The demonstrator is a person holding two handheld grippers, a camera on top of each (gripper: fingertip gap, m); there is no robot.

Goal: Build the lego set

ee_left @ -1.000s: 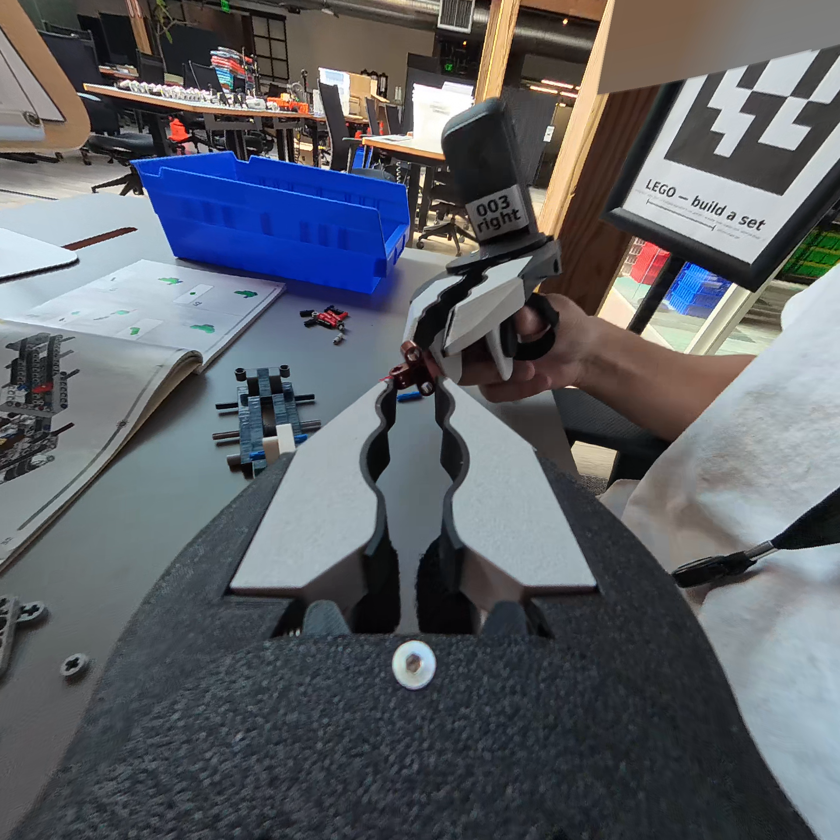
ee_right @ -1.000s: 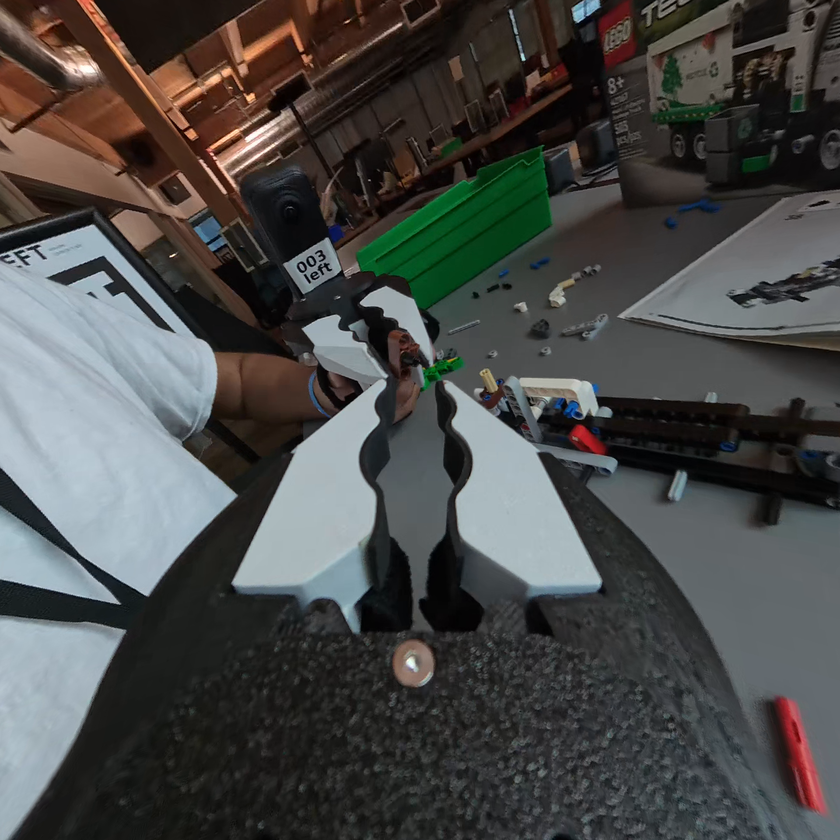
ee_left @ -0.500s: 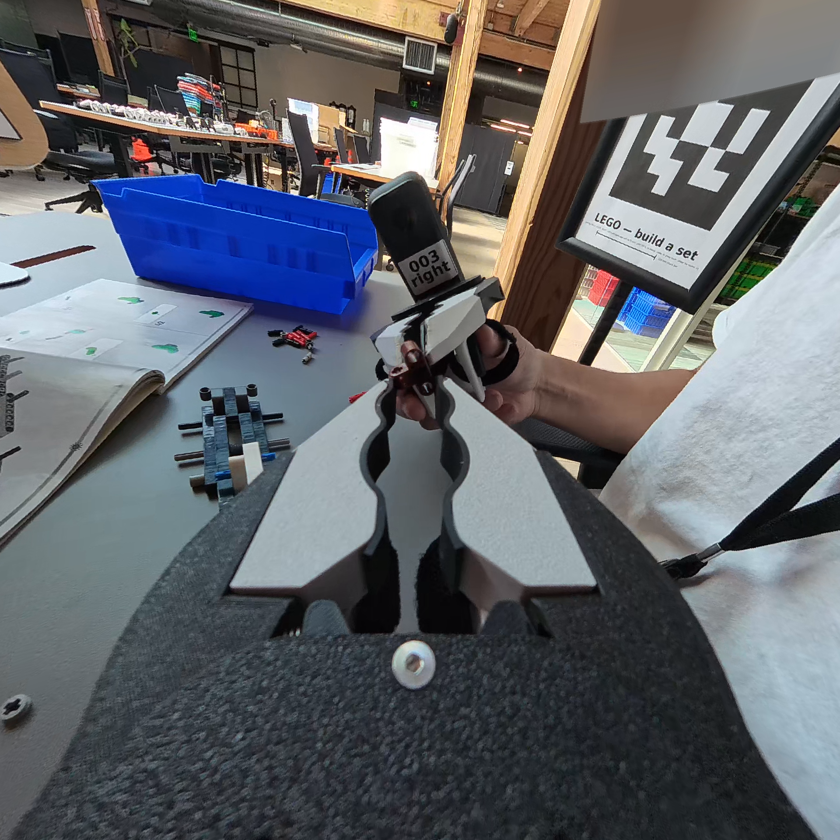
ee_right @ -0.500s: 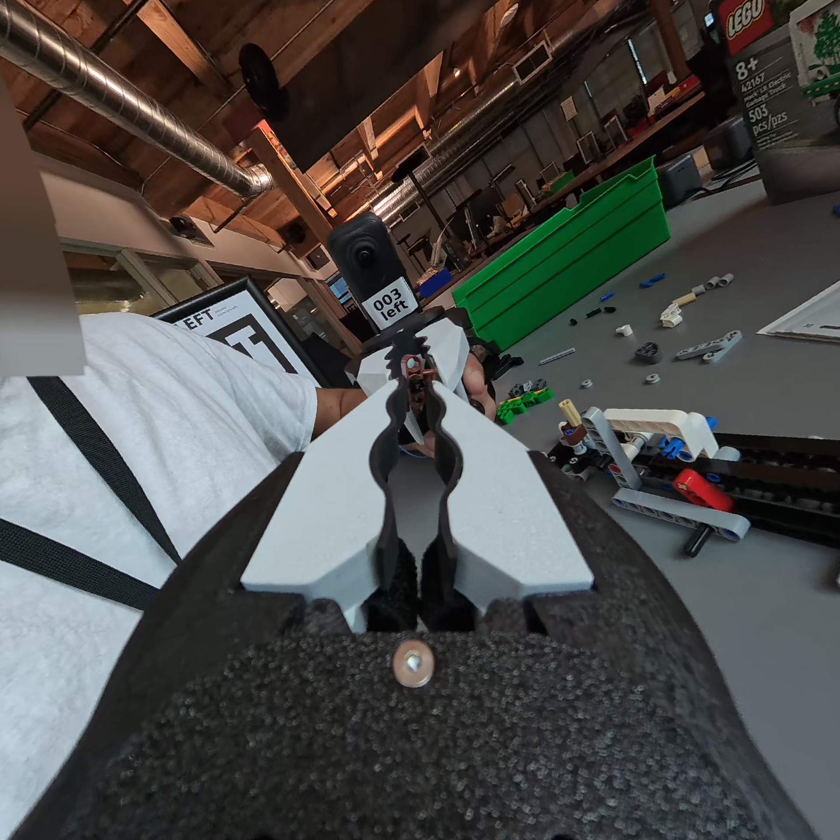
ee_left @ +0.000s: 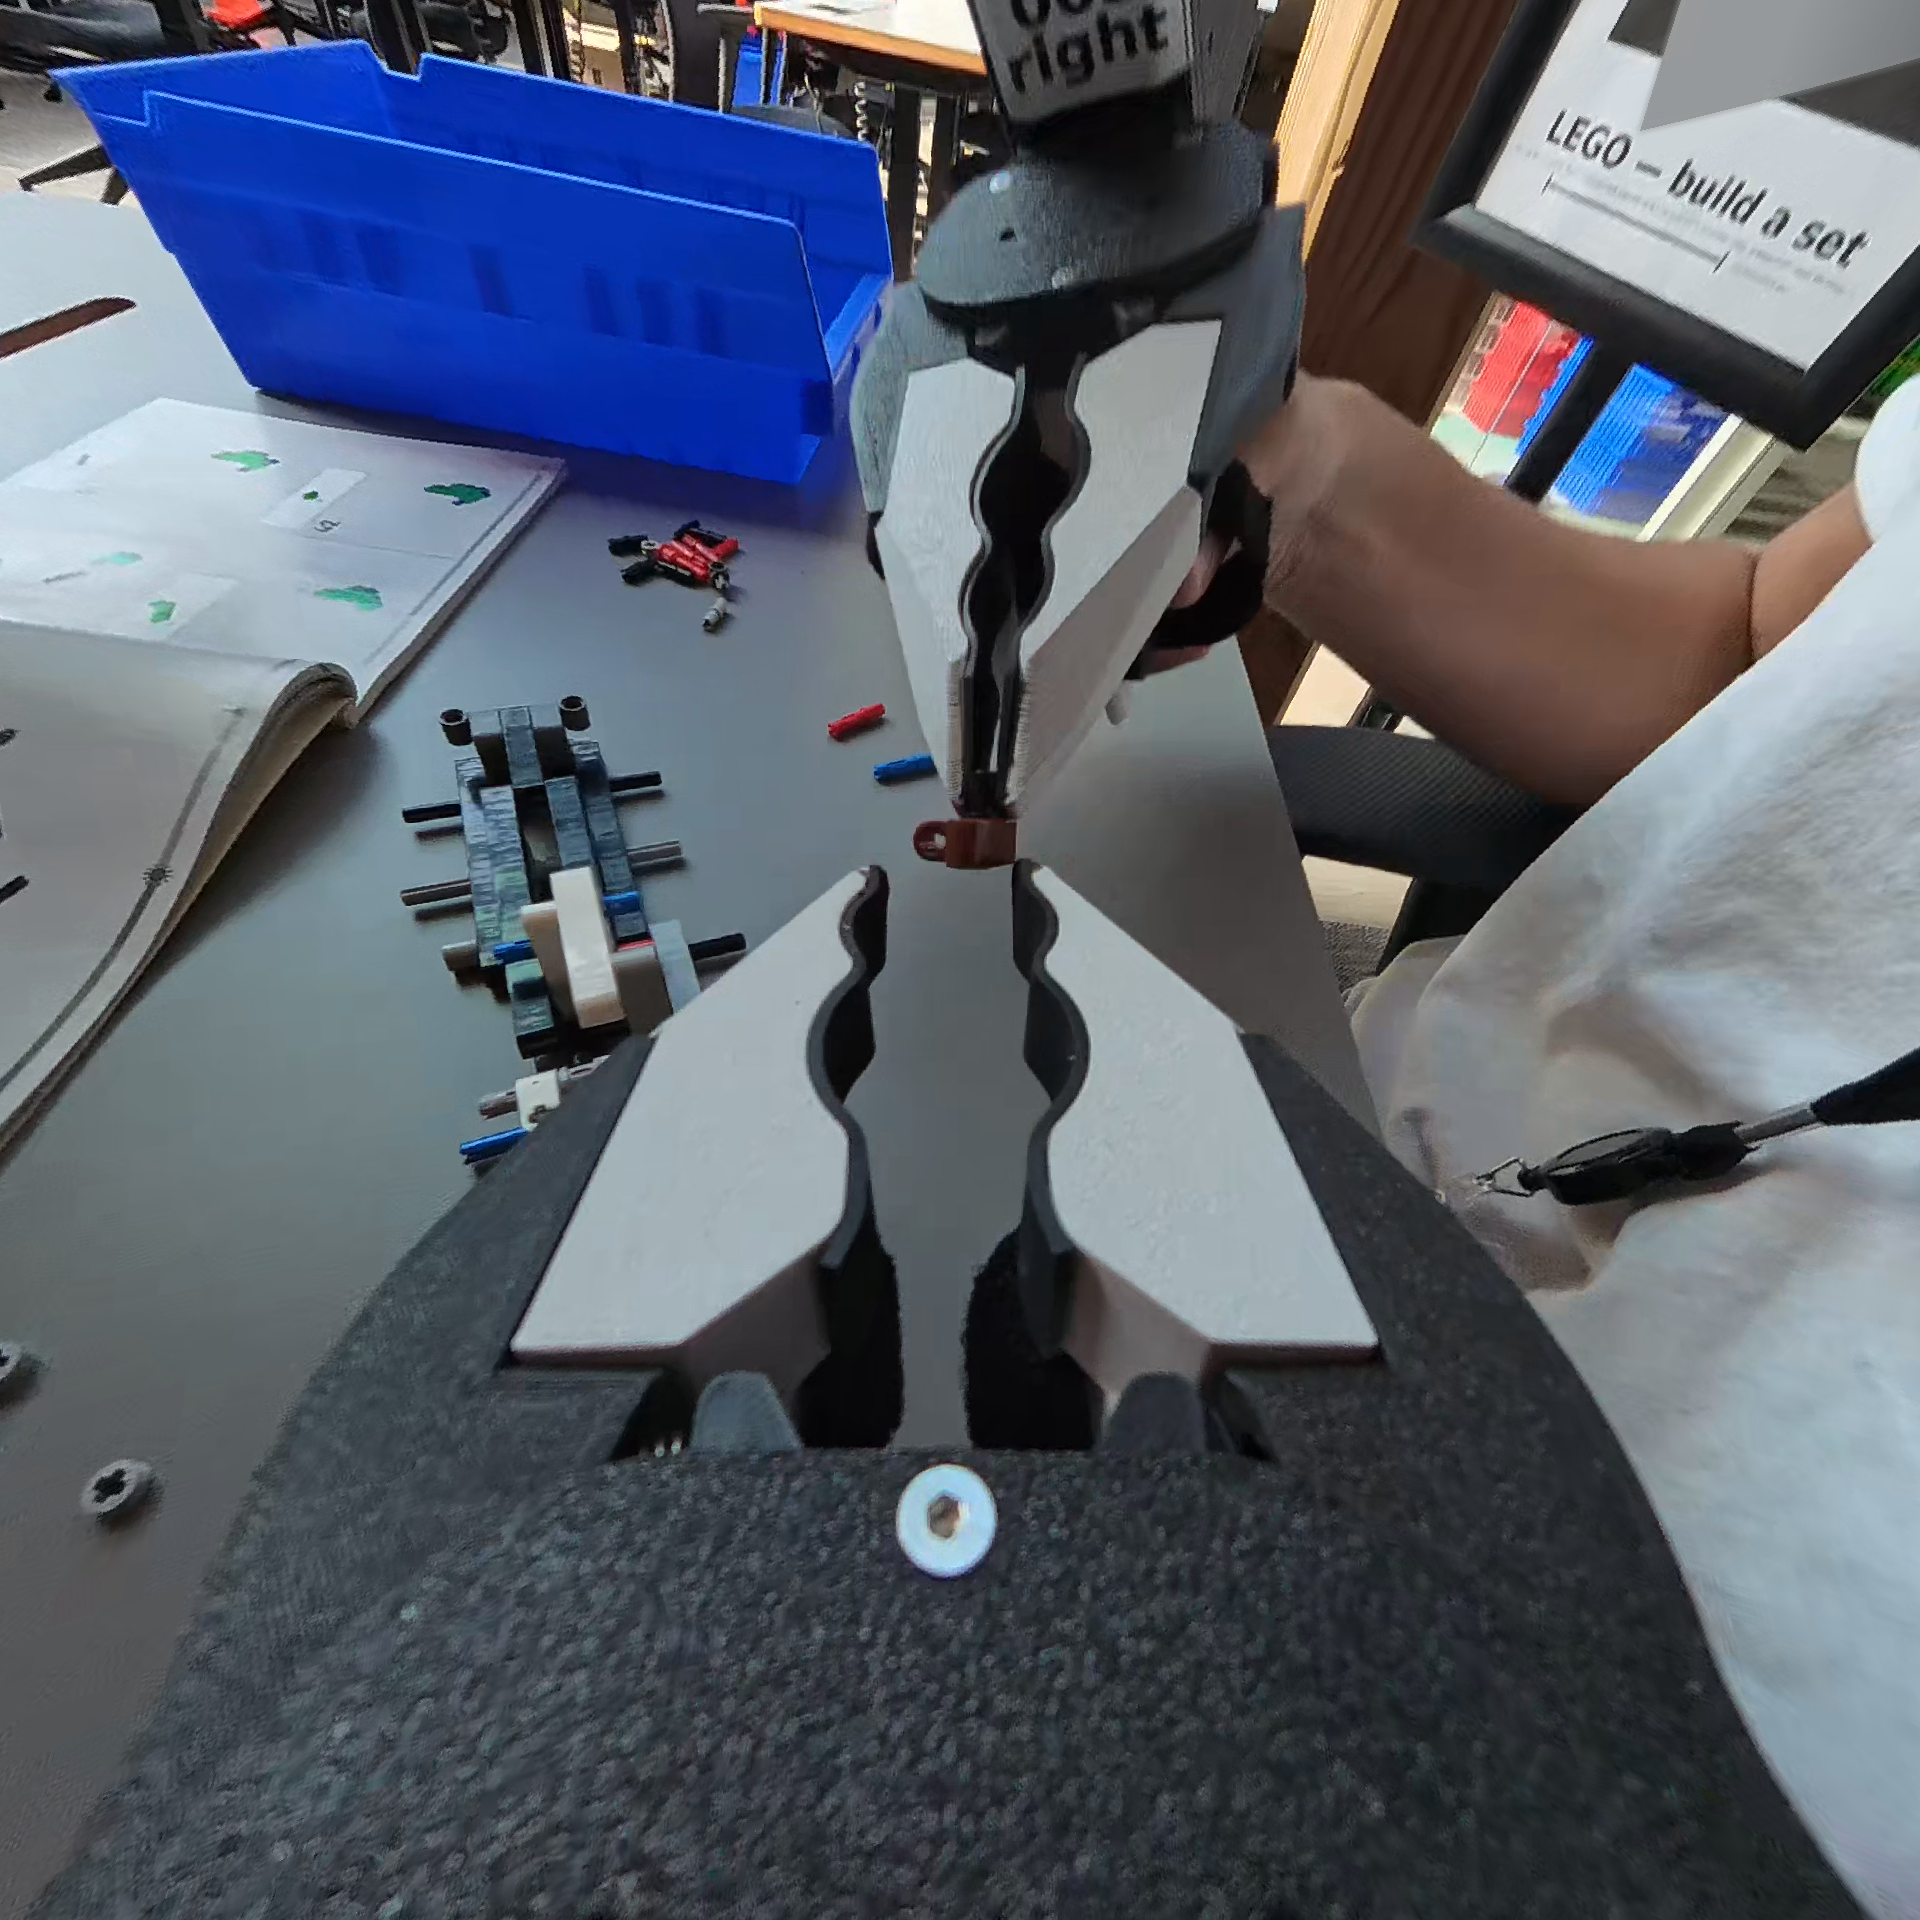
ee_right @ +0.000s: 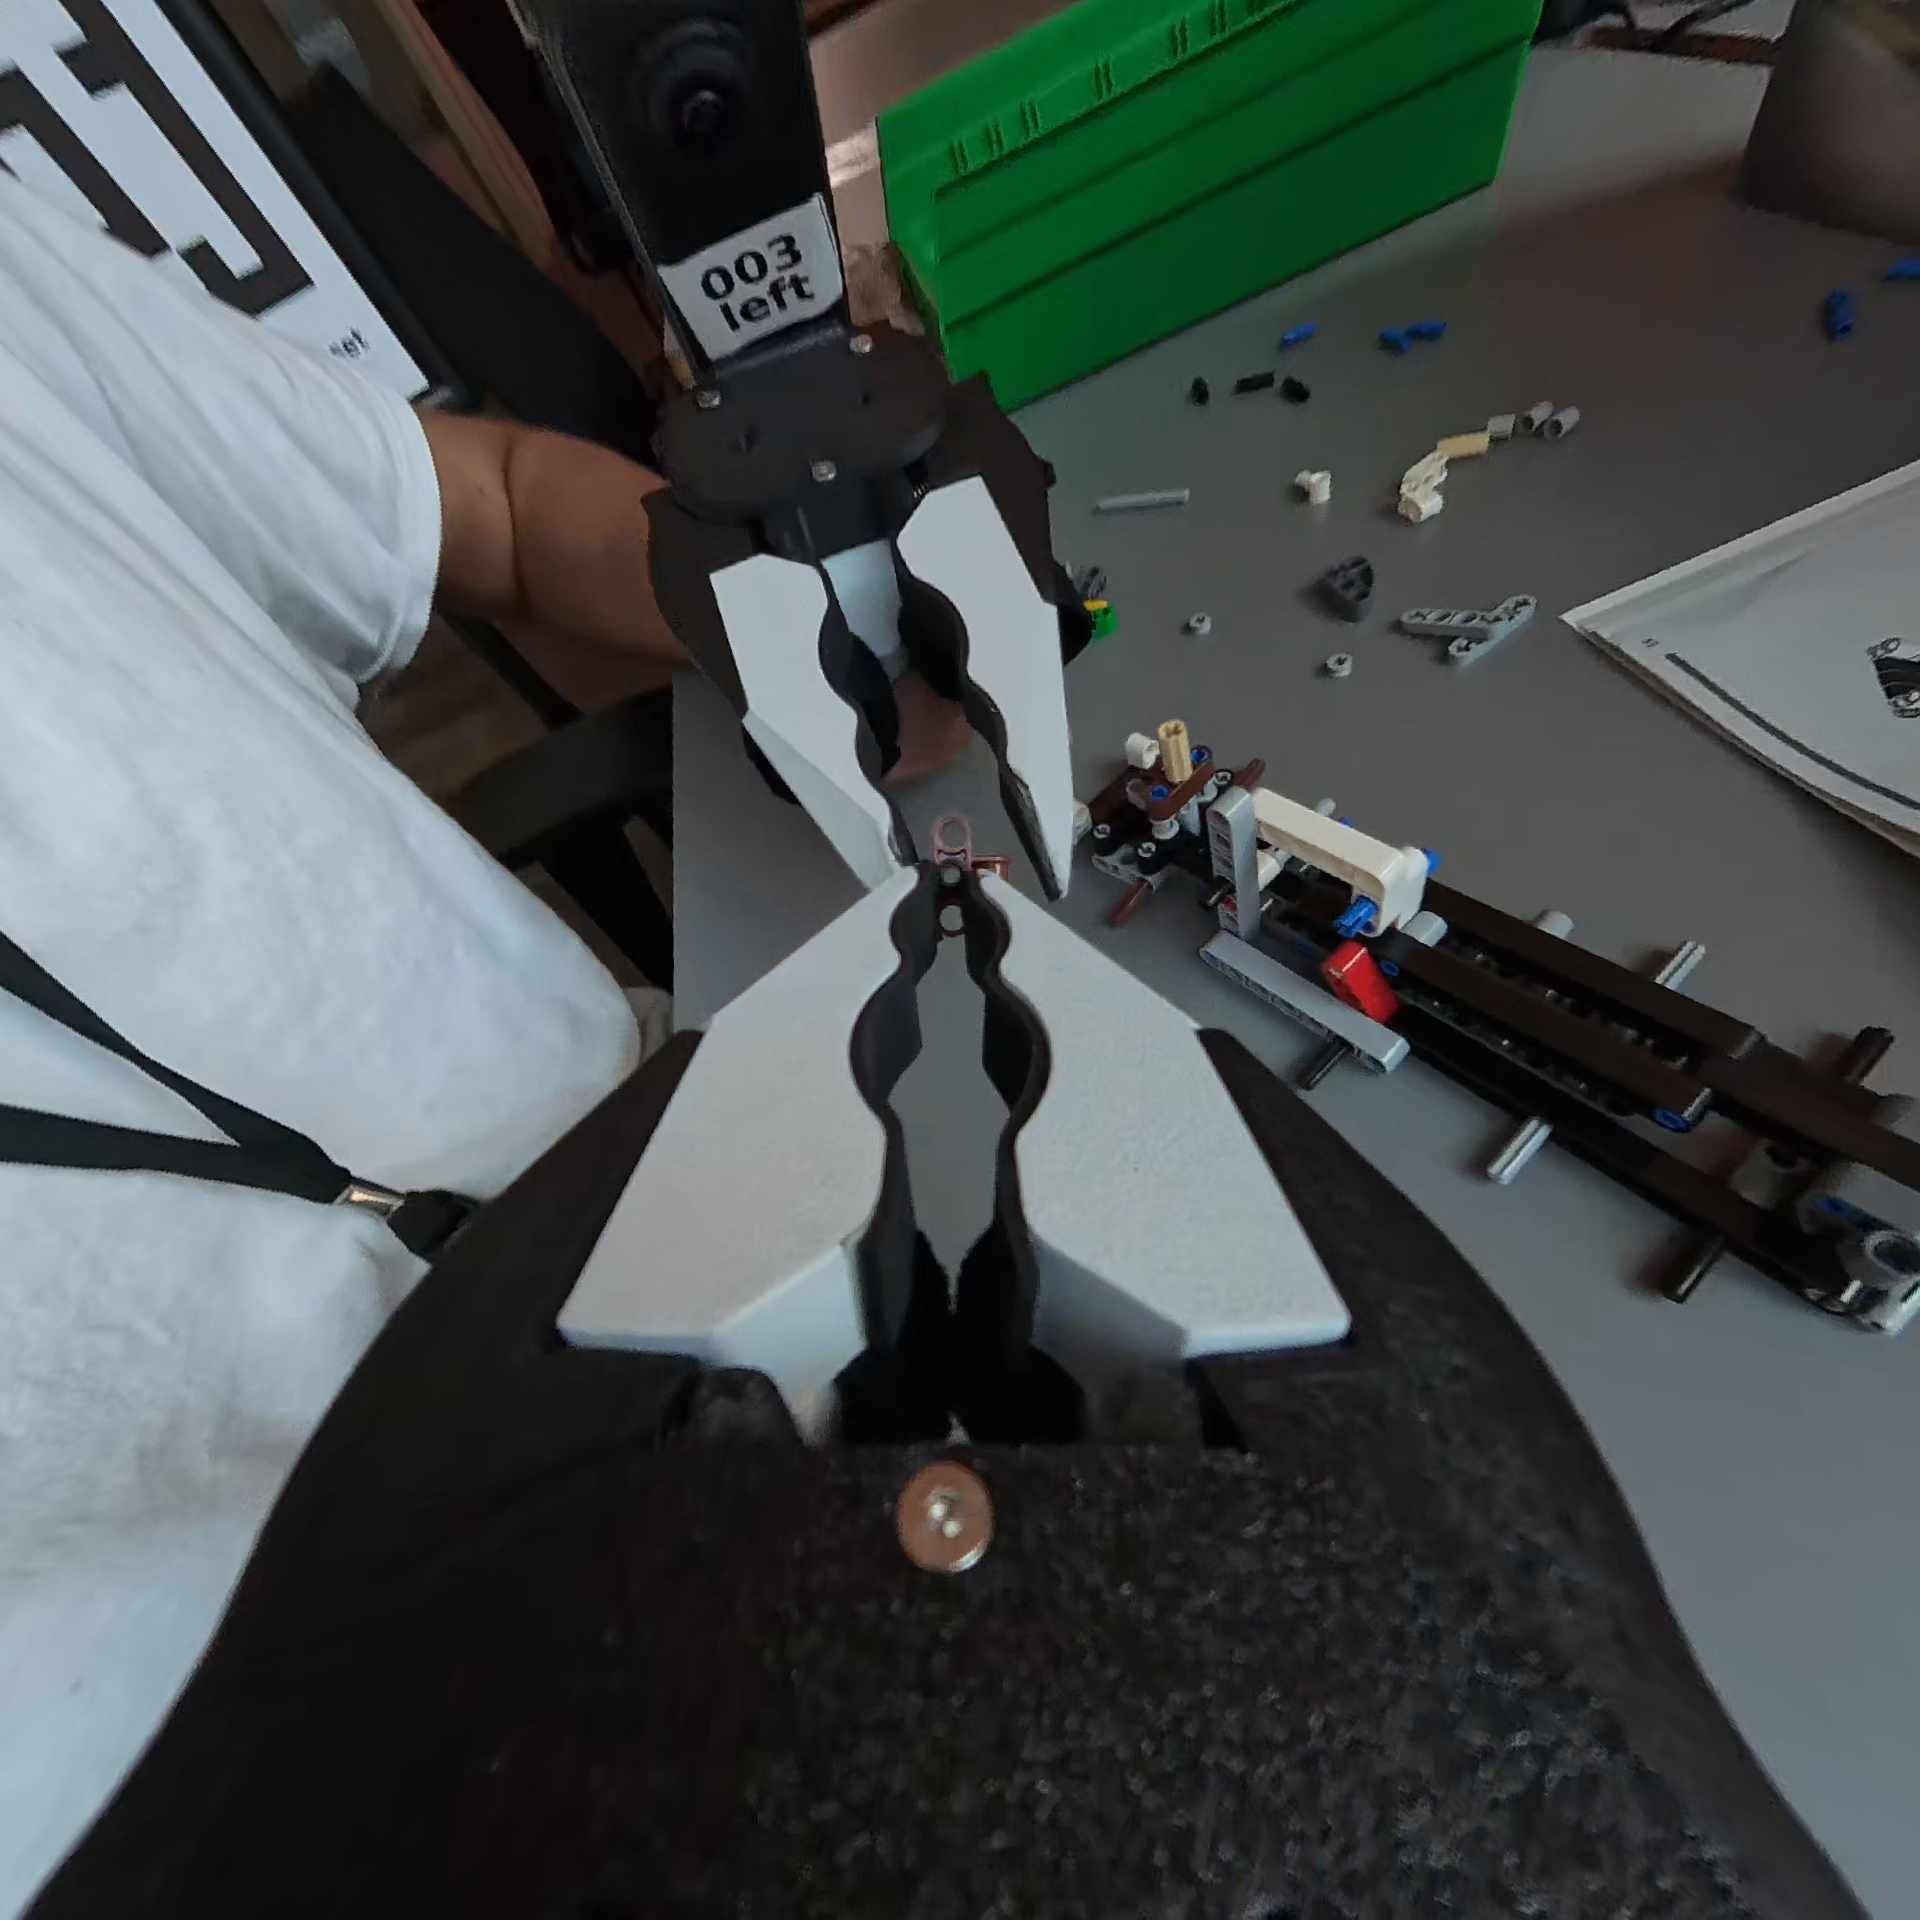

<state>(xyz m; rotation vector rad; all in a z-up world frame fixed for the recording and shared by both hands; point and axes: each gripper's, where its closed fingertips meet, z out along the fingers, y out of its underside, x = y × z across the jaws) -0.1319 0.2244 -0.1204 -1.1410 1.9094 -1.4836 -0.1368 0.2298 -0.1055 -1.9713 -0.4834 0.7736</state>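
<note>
My right gripper is shut on a small brown Lego connector and holds it above the table. In the left wrist view the right gripper points down from above, with the connector at its tips. My left gripper is open and empty, its tips just below and on either side of the connector. It also shows in the right wrist view, facing the right one tip to tip. The half-built chassis lies on the grey table, and shows in the right wrist view too.
A blue bin and an open instruction booklet lie at the left. A green bin stands at the back. Loose pins and small parts are scattered about. A person's white shirt is close on the right. Both grippers' tips are close together, under 4 cm apart.
My right gripper shut on the brown connector that the left held. It then swung closer, pointing down at my left tips. Both views tilted down toward the table.
</note>
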